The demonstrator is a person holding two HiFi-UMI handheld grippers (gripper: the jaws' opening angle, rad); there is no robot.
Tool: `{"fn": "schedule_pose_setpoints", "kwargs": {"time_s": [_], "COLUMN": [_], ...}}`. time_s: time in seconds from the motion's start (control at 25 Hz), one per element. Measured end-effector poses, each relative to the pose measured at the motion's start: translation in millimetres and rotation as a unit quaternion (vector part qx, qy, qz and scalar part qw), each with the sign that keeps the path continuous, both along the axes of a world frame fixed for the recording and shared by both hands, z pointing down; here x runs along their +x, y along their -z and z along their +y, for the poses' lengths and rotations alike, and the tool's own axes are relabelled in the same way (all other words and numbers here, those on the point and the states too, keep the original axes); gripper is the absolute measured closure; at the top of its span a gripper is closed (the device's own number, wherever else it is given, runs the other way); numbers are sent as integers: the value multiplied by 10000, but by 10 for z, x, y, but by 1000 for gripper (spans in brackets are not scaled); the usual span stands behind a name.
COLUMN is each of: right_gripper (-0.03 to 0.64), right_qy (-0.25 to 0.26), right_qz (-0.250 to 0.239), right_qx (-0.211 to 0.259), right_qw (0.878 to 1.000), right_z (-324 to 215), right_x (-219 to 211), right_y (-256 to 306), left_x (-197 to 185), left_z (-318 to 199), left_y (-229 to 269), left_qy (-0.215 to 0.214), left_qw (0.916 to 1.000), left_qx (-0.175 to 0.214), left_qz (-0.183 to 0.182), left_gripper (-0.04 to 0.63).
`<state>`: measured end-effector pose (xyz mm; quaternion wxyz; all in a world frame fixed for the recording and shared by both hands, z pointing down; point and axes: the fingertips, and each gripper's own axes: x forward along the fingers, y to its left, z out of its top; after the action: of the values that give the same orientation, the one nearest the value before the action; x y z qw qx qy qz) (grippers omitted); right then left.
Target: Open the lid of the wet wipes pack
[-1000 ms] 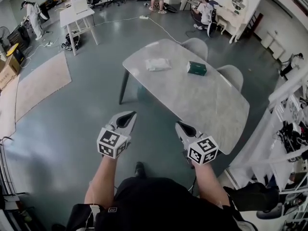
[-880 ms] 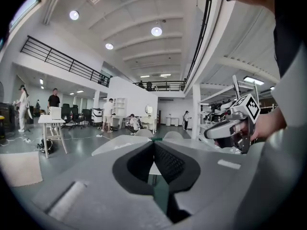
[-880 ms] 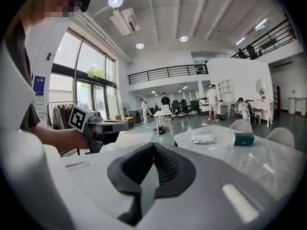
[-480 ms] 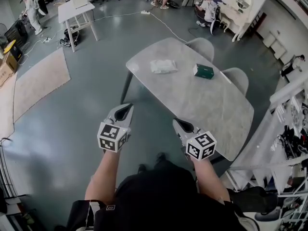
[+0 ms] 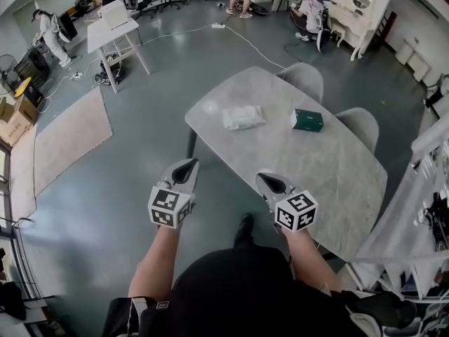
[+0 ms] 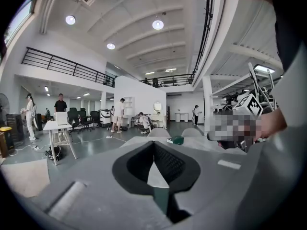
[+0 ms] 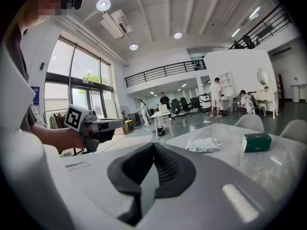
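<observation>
Head view: surface [image 5: 316, 161] is seen nearer than a second ago. Wet wipes pack [image 5: 243, 116] lies at its far left end, untouched, well apart from both grippers.
Left gripper view: left tongs [image 6: 154, 144] are closed, empty.
Right gripper view: right tongs [image 7: 153, 145] are closed, empty. Approach is judged unfinished and the lid unopened.

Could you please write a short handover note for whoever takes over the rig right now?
Left gripper: fingers shut, empty, held in the air short of the table.
Right gripper: fingers shut, empty, in the air by the table's near edge.
Wipes pack: lies flat on the table, out ahead of both grippers, apart from the green box to its right.
Done: nothing that shows. Neither gripper touches the pack, and its lid is too small to judge.
Left: reach the pack, probably steady it with one gripper, then open the lid with the other.
</observation>
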<state>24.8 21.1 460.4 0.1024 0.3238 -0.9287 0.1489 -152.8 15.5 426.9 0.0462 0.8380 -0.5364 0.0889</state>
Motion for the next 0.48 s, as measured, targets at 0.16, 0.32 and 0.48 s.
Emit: {"fn": "schedule_pose_setpoints", "kwargs": {"time_s": [0.16,0.32,0.48], "right_gripper": [614,614,614], "right_qy": [173,336,455], "right_qz": [-67,-78,-40], "right_qx": [-115,-322,-493], "right_qw": [9998,9989,9977], "right_z": [-635,-1182,-1590], "right_x": [-4,49,150], "right_y": [-37,-157,-279], "left_x": [161,285,435], "left_z": [-570,-1123,-1567], "left_y": [-30,-142,-252], "left_qy": [-90,-87,-105], "left_qw": [9997,9989,9981], "left_qx": [-198,-418,-578], "left_qz": [-109,-170,-207], "left_gripper": [584,584,584]}}
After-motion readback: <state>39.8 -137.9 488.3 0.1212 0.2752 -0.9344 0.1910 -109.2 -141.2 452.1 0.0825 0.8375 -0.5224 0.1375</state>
